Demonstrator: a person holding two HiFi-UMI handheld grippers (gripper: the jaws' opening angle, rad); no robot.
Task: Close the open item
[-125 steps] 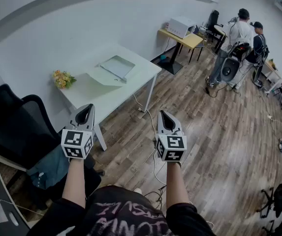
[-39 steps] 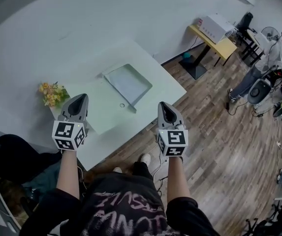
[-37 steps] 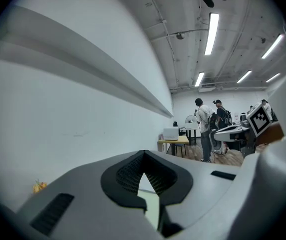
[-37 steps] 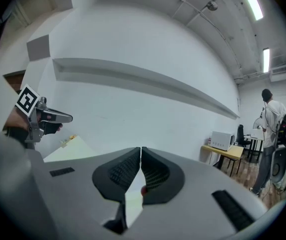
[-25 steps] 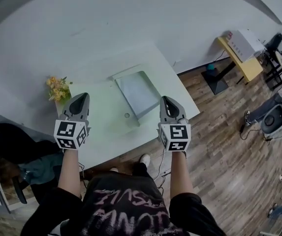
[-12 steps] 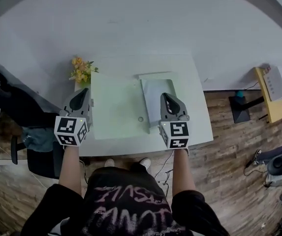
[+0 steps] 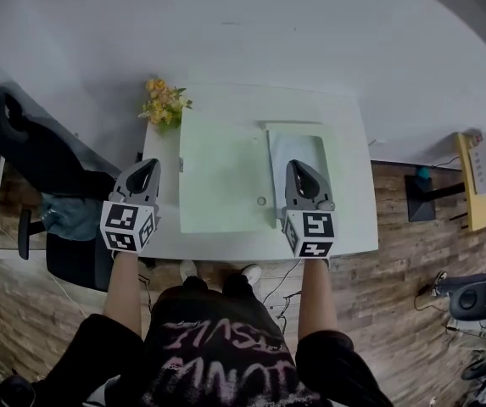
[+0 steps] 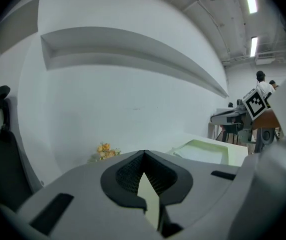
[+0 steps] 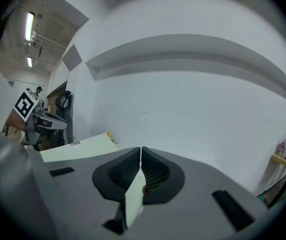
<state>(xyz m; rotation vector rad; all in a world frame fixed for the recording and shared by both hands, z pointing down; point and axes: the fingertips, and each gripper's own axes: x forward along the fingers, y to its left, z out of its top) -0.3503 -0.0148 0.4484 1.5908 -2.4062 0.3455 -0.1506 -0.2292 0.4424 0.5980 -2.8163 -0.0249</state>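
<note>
An open flat pale-green case (image 7: 221, 172) lies on a white table (image 7: 353, 176), its grey-lined lid (image 7: 298, 155) spread out to the right. In the head view my left gripper (image 7: 147, 166) hangs shut over the table's left front corner, left of the case. My right gripper (image 7: 298, 166) is shut too and sits above the lid's near part. From the left gripper view the case (image 8: 202, 151) appears ahead to the right, past the closed left gripper (image 8: 143, 154). The right gripper (image 9: 141, 150) shows closed jaws, with the table (image 9: 78, 146) to its left. Neither gripper holds anything.
A bunch of yellow flowers (image 7: 164, 104) stands at the table's far left corner. A black office chair (image 7: 30, 155) is left of the table. A small yellow table (image 7: 477, 181) stands far right on the wood floor (image 7: 404, 278). A white wall backs the table.
The person has walked up and turned to face the table squarely; the case now lies straight ahead under the grippers. Both grippers have stayed shut.
</note>
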